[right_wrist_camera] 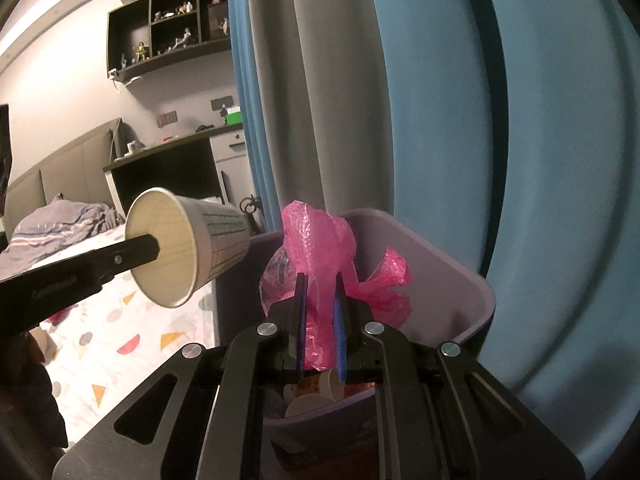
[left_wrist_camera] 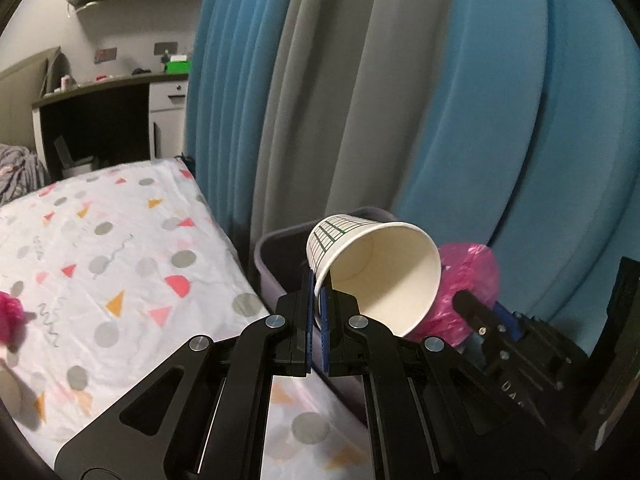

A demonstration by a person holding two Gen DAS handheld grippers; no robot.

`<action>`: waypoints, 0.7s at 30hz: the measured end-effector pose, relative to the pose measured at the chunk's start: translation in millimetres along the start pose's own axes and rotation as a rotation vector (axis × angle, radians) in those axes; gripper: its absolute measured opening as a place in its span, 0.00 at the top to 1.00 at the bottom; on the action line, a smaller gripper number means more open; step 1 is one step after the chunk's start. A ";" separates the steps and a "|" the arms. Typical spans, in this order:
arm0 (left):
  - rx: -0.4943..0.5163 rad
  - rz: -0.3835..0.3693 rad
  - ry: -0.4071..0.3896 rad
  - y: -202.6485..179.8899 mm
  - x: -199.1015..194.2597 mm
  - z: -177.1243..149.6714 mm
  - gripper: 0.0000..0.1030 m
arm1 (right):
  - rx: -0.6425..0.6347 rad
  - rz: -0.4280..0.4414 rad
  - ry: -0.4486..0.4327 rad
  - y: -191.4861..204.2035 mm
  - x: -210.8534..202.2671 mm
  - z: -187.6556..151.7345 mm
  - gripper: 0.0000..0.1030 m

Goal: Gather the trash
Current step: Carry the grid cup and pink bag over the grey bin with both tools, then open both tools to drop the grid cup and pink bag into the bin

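Bin (right_wrist_camera: 472,300) interior with white discs shows only in right view | one paper cup (left_wrist_camera: 372,268), rim pinched by left gripper (left_wrist_camera: 318,300), at bin's 9 o'clock | one pink bag (right_wrist_camera: 320,256) clamped in right gripper (right_wrist_camera: 320,292) over bin | second pink bag (left_wrist_camera: 10,316) on bed (left_wrist_camera: 120,240), left view only

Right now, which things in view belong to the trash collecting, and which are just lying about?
Job:
paper cup, pinched in left gripper
pink plastic bag, held by right gripper
purple bin

Lying about:
patterned bedsheet
curtains
wall shelf
desk

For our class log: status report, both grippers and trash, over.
Left gripper shut on paper cup rim. Right gripper shut on pink bag, above bin. Nothing blocking.
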State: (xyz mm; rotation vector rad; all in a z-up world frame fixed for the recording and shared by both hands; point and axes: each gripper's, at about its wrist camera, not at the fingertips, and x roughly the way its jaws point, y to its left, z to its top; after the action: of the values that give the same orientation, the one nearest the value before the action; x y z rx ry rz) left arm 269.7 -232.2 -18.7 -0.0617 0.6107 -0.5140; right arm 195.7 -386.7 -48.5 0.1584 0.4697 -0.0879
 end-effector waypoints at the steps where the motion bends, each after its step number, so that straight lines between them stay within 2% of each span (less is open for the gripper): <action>1: 0.000 -0.006 0.008 -0.8 5.1 -0.3 0.98 | 0.003 0.003 0.011 -0.2 2.1 -0.1 0.88; 11: -0.020 -0.038 0.070 -7.2 34.5 -2.8 0.98 | -0.003 0.017 0.050 -1.1 11.5 0.1 0.85; 14: -0.029 -0.051 0.087 -8.0 41.4 -4.7 0.98 | -0.012 0.012 0.059 -2.6 11.2 0.8 0.73; 15: -0.027 -0.054 0.093 -9.5 43.6 -5.3 0.98 | -0.015 0.008 0.057 -3.6 9.1 0.3 0.64; 17: -0.024 -0.059 0.100 -12.6 45.7 -6.6 0.98 | -0.014 -0.014 0.047 -6.9 2.6 -1.6 0.52; 21: -0.013 -0.082 0.133 -22.1 54.7 -12.6 0.98 | 0.007 -0.070 0.016 -15.8 -17.2 -7.0 0.47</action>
State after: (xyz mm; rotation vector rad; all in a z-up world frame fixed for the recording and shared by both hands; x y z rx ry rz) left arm 291.0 -276.4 -53.7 -0.0652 0.7442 -0.5970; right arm 175.4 -400.2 -48.9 0.1497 0.4910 -0.1568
